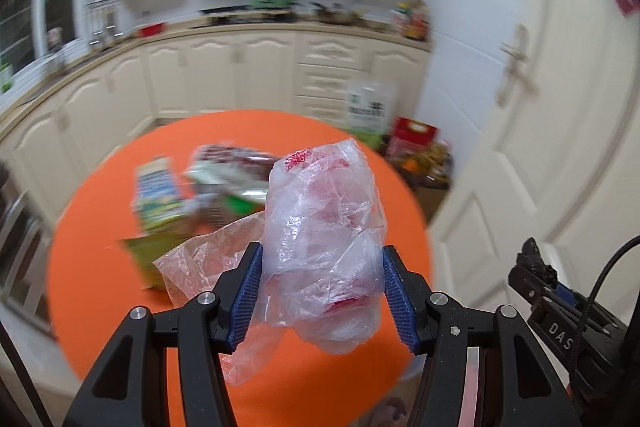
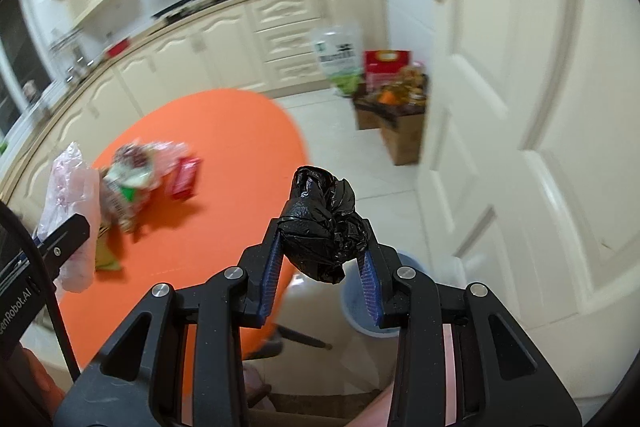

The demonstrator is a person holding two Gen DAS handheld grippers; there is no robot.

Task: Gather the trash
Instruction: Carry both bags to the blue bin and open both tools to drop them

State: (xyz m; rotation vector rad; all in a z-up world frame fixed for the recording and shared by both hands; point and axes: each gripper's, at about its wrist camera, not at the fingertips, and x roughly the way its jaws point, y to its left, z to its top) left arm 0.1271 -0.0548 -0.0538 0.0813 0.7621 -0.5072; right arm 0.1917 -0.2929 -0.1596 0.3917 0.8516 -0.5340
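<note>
Clear, crinkled plastic fills the left wrist view: the left gripper point(image 1: 322, 291) has its fingers point(image 1: 248, 291) pressed on a wadded clear plastic bag point(image 1: 324, 247), held above the near edge of the orange desk point(image 1: 100, 287), with the remaining wrappers point(image 1: 192, 195) lying farther off to the left.

From the right wrist view, the right gripper point(image 2: 322, 267) pinches a balled black plastic bag point(image 2: 324, 223) just off the desk's right edge, and the blue bin point(image 2: 368, 311) sits on the floor directly beyond and below its fingers. The right hand looks nearer to dropping.
</note>
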